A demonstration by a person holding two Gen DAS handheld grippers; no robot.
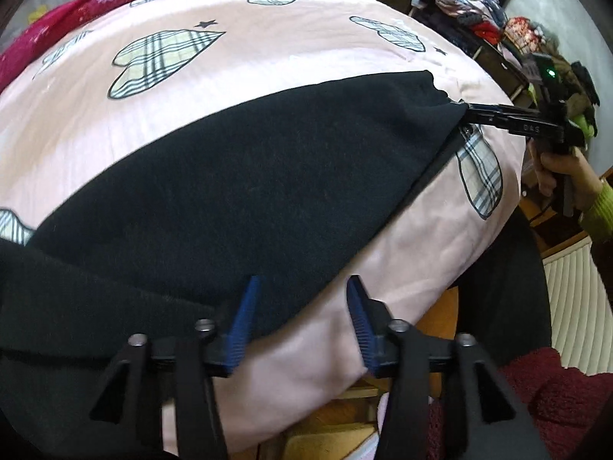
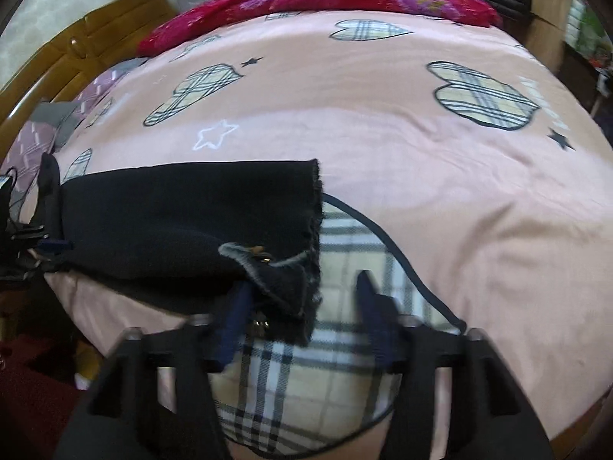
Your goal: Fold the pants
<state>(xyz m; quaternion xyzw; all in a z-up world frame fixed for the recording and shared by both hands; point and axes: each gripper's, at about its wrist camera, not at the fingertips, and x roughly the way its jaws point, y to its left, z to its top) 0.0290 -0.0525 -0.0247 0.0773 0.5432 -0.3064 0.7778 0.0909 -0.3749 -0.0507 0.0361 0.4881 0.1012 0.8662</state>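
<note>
Pants [image 1: 237, 176] are lying flat along the near edge of the bed [image 1: 306, 50], dark fabric on the pink sheet. Both my grippers are open, nothing pinched: left gripper [image 1: 302, 303] over the near hem, right gripper [image 2: 302, 299] over the zipper [image 2: 260, 251] end. My worry is that curled corner by the zipper bunching up, or the near hem sliding off the edge.

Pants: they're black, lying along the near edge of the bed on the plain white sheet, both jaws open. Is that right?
Not quite. The sheet is pink with plaid hearts, not plain white, as the right wrist view shows. The rest holds: the black pants lie along the bed's near edge, and both the left gripper and right gripper have open jaws.
</note>
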